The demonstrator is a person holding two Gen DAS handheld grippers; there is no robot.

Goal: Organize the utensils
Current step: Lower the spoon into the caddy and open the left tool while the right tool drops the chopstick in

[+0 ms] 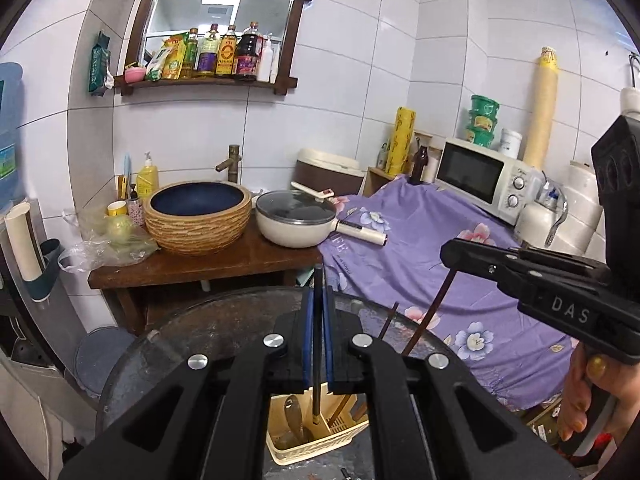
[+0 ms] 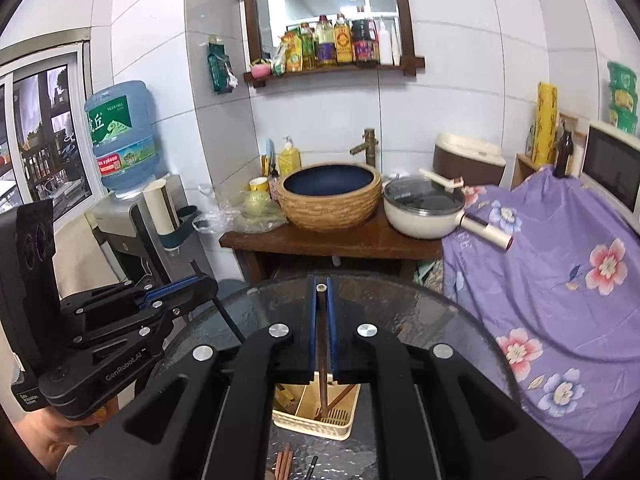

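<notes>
A cream utensil holder point(image 1: 316, 440) stands on the round glass table, right below both grippers; it also shows in the right wrist view point(image 2: 316, 420). My left gripper point(image 1: 318, 280) is shut on a dark chopstick point(image 1: 317, 360) whose lower end is inside the holder, beside a wooden spoon point(image 1: 294, 420). My right gripper point(image 2: 321, 284) is shut on a brown chopstick point(image 2: 322, 376) whose lower end is also in the holder. The right gripper shows in the left wrist view point(image 1: 452, 254) and the left gripper in the right wrist view point(image 2: 200, 280). More chopsticks point(image 2: 283, 464) lie on the table.
The round glass table point(image 2: 440, 320) has a purple flowered cloth point(image 2: 560, 280) to its right. Behind stands a wooden counter point(image 2: 332, 240) with a basin point(image 2: 330, 196) and a lidded white pan point(image 2: 424, 208). A water dispenser point(image 2: 124, 140) stands on the left, a microwave point(image 1: 480, 176) on the right.
</notes>
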